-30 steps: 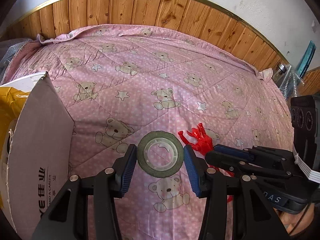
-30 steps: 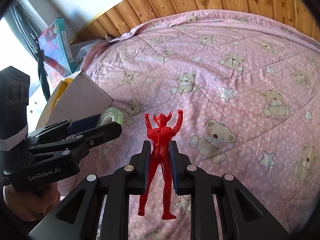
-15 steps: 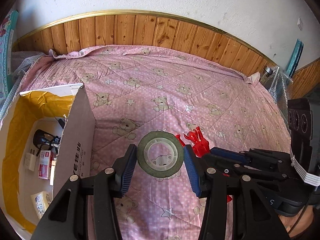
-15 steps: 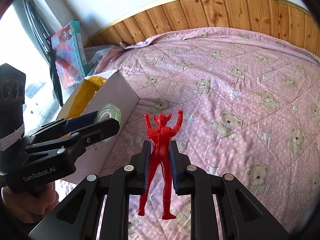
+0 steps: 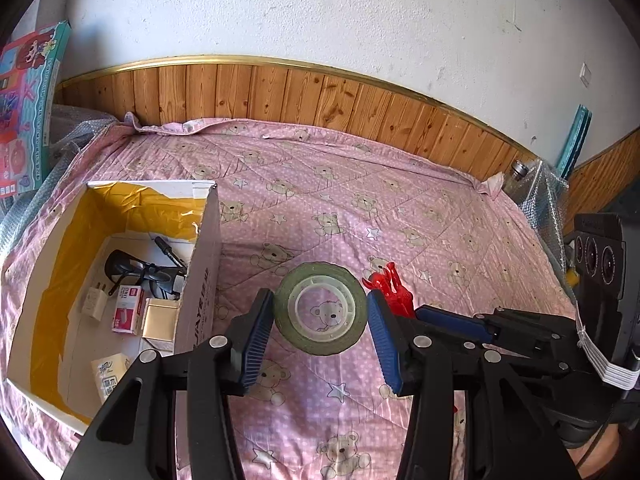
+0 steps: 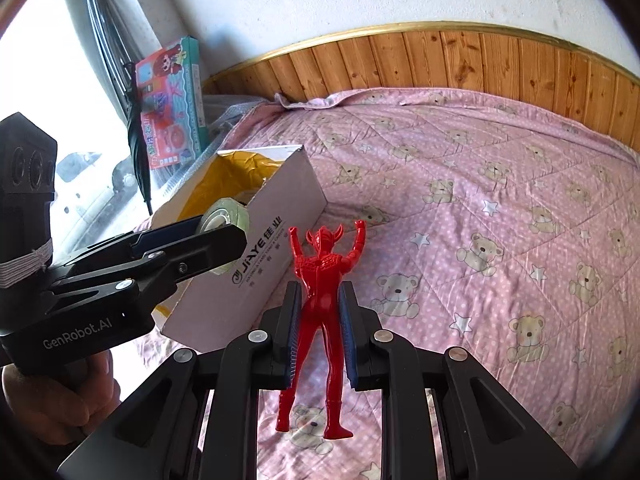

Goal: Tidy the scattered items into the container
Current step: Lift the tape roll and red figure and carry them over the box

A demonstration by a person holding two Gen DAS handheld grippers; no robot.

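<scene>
Tape roll (image 5: 320,309) sits clamped between our left gripper (image 5: 320,322) pads, held above the pink bear quilt (image 5: 420,216) just beside the cardboard box (image 5: 200,280). Our right gripper (image 6: 319,330) is pinched on the red hero figure (image 6: 322,292), also near the box. Inside already: sunglasses (image 5: 140,272), a charger plug (image 5: 95,299), a staples box (image 5: 127,309), a tissue pack (image 5: 110,374). We don't spot anything loose on the quilt, so we reckon just these two drops are left.
</scene>
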